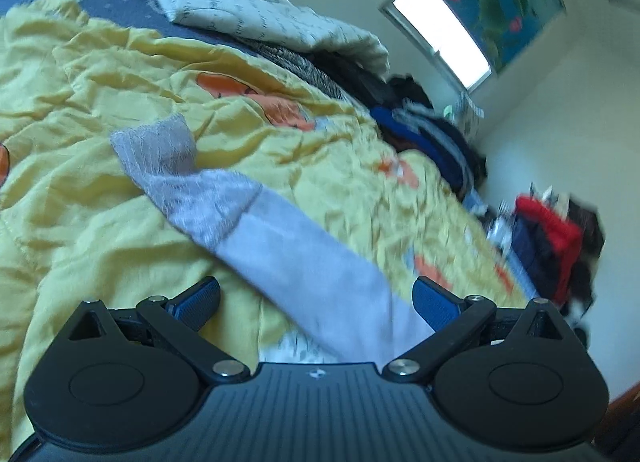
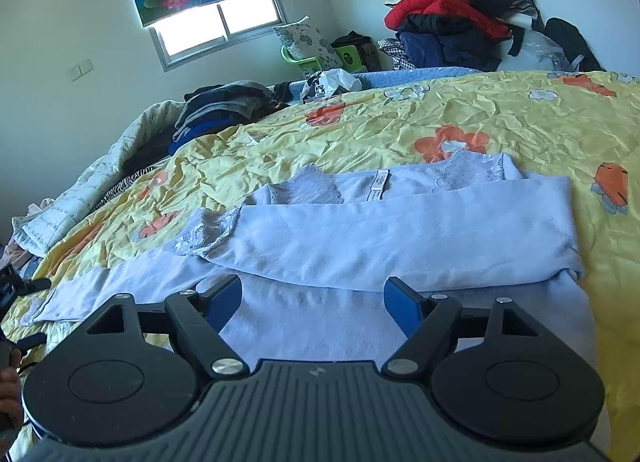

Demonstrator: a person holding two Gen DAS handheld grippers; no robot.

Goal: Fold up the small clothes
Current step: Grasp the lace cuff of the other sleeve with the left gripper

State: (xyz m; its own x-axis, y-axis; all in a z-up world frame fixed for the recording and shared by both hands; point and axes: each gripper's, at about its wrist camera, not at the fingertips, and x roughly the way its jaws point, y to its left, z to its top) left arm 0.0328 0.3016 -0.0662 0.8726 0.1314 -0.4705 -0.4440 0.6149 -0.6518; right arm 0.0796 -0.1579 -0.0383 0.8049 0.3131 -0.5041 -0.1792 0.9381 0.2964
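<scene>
Both grippers, left (image 1: 316,298) and right (image 2: 312,302), spread empty over lilac lace-trimmed top (image 2: 400,238), sleeve (image 1: 304,262) laid across for folding.

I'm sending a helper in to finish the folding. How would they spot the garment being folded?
Find the yellow flowered quilt covering the bed. The pale lilac top lies flat on it, one sleeve folded across its body. Lace trim and a white neck label set it apart from the dark clothes heaps behind.
</scene>
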